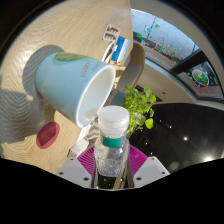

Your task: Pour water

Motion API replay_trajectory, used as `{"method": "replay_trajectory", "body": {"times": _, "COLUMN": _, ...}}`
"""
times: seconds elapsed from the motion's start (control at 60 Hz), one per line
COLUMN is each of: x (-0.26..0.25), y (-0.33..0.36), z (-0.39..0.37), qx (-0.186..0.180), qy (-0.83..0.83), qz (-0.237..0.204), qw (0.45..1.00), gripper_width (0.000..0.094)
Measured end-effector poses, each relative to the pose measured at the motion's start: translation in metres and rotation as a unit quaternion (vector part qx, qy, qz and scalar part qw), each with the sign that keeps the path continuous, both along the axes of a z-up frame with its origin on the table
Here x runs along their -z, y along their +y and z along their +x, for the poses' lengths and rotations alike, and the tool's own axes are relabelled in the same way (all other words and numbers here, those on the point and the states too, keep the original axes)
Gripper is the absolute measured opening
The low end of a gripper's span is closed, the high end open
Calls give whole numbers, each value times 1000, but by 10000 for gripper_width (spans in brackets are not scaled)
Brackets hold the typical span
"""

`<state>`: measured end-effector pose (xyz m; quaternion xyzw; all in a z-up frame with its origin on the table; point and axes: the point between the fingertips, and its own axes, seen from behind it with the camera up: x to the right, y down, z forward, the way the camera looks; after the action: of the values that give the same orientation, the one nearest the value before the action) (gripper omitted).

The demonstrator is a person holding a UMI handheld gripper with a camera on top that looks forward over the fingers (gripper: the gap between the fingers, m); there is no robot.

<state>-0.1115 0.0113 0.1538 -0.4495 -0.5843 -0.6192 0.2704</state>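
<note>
You are holding the hand-held gripper with both pink pads pressing on the sides of a clear water bottle, so the fingers are clenched on it just below its neck. The bottle's white cap is sitting on the neck, pointing away from you toward the mouth of a pale teal cup, which is appearing tilted beyond the fingers, with its white interior facing the bottle; you cannot tell whether the cup is lying over or the view itself is leaning. A pink round object is lying on the wooden tabletop beside the cup, and a leafy green plant is standing just past the bottle on the other side. The chief risk, as judged here, is that the cap is looking closed, so tipping further is likely yielding nothing until it is removed. If the cap is loose, water is liable to miss the rim and run onto the tabletop, because the neck and the cup's opening are not clearly aligned. A smooth bottle is also apt to slip between the pads as you are rotating it.
</note>
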Motion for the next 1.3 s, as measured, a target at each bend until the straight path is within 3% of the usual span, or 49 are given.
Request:
{"method": "replay_trajectory", "body": {"times": 0.15, "x": -1, "y": 1, "z": -3, "qx": -12, "qy": -2, "qz": -9, "qw": 1000, "gripper_width": 411}}
{"method": "replay_trajectory", "body": {"times": 0.333, "x": -21, "y": -10, "z": -6, "qx": 3, "qy": 210, "qz": -3, "qw": 978, "gripper_width": 411}}
{"method": "replay_trajectory", "body": {"times": 0.517, "x": -31, "y": -25, "z": 8, "qx": 58, "qy": 525, "qz": -10, "qw": 849, "gripper_width": 419}}
{"method": "replay_trajectory", "body": {"times": 0.683, "x": 11, "y": -25, "z": 25, "qx": 121, "qy": 701, "qz": -27, "qw": 702, "gripper_width": 417}}
{"method": "replay_trajectory", "body": {"times": 0.817, "x": 59, "y": -24, "z": 31, "qx": 156, "qy": 768, "qz": -53, "qw": 619, "gripper_width": 417}}
{"method": "replay_trajectory", "body": {"times": 1.067, "x": 120, "y": -24, "z": 40, "qx": 171, "qy": 802, "qz": -59, "qw": 569, "gripper_width": 428}}
{"method": "replay_trajectory", "body": {"times": 1.133, "x": 116, "y": -22, "z": 41, "qx": 157, "qy": 813, "qz": -48, "qw": 558, "gripper_width": 429}}
{"method": "replay_trajectory", "body": {"times": 1.3, "x": 117, "y": -25, "z": 43, "qx": 168, "qy": 828, "qz": -44, "qw": 534, "gripper_width": 508}}
